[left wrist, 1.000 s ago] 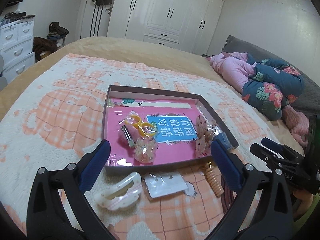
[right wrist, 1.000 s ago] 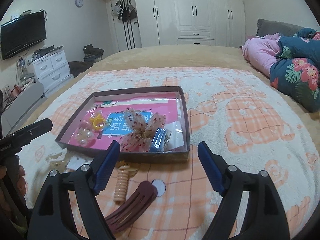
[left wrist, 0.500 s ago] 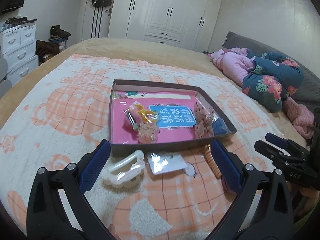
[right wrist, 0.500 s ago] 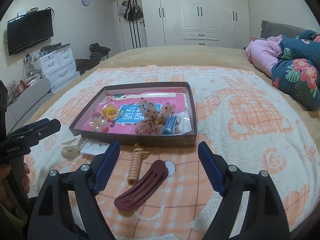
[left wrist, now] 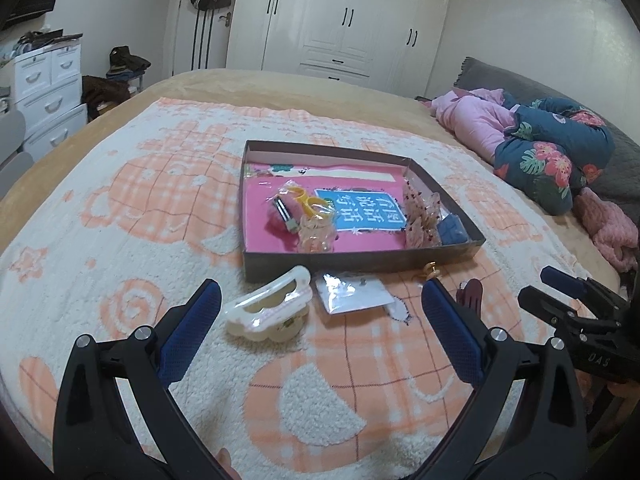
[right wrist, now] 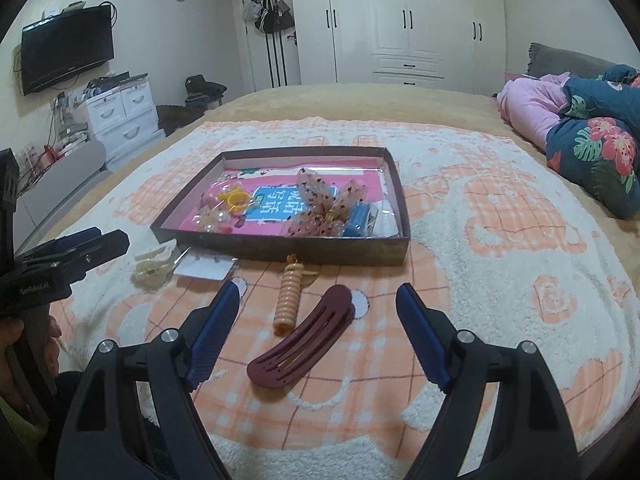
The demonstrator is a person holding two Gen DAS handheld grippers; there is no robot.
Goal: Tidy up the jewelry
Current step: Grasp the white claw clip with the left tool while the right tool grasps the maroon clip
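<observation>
Shallow box (right wrist: pixel 280 254) on the bed as landmark. Right gripper (right wrist: pixel 318 296), jaws apart and empty, is nearer the maroon hair clip (right wrist: pixel 304 340), just box-near (long axis slanting toward the box). Left gripper (left wrist: pixel 320 294), also apart and empty, faces the cream claw clip (left wrist: pixel 268 310). Maroon clip: slotted, curved, matte.

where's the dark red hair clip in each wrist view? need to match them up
Left wrist: only the tip of the dark red hair clip shows, right of centre, just beyond the left gripper's right finger.
Right wrist: the clip lies in full at lower centre, between the open fingers of the right gripper.
Shared landmark: the shallow box, behind the clip in both.
</observation>
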